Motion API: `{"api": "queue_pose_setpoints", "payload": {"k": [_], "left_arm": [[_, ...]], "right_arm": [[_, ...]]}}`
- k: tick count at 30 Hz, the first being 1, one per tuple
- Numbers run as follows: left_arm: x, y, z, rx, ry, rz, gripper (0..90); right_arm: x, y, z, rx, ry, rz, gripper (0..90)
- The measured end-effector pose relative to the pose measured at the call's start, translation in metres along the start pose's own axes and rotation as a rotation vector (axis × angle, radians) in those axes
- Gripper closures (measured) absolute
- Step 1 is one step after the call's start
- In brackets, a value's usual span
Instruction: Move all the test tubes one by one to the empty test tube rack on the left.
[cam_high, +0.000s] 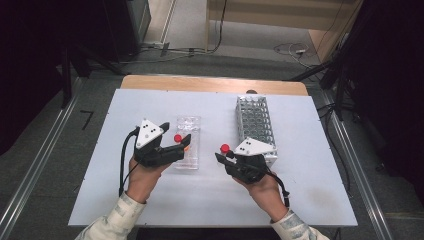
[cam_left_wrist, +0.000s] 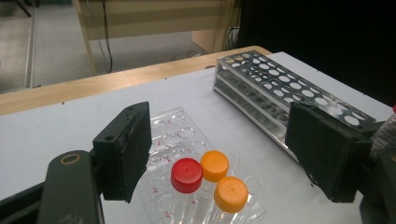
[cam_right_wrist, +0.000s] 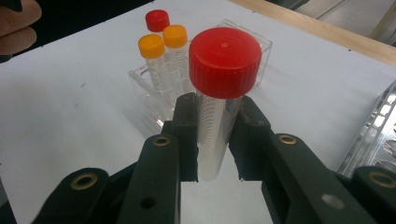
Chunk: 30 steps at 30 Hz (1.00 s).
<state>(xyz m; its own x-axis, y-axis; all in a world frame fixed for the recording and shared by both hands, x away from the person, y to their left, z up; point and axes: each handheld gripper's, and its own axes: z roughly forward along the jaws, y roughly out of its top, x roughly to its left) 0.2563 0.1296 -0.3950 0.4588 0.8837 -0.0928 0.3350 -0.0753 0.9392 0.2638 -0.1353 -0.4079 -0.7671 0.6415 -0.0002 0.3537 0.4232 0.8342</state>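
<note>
Three capped tubes stand in the clear rack mid-table; bare surface lies toward the near edge. Right tongs grip a red-capped tube upright, cap up, between clear rack and metal rack. Left tongs stand open, around the three caps, apart from them.

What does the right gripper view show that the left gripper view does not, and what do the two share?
Right gripper view alone: the right gripper shut on a red-capped tube, held upright between its pads, and fingertips at the top left corner.

Left gripper view alone: the left gripper with its jaws wide apart and nothing between them, plus the full top of the metal tube rack with its rows of holes.

Both: the clear plastic rack on the white table, holding one red-capped and two orange-capped tubes.
</note>
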Motion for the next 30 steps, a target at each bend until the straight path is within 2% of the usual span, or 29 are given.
{"api": "queue_pose_setpoints", "payload": {"k": [30], "left_arm": [[-0.007, 0.000, 0.000, 0.003, -0.025, 0.012, 23.2]], "right_arm": [[0.013, 0.002, 0.016, 0.019, 0.033, -0.013, 71.2]]}}
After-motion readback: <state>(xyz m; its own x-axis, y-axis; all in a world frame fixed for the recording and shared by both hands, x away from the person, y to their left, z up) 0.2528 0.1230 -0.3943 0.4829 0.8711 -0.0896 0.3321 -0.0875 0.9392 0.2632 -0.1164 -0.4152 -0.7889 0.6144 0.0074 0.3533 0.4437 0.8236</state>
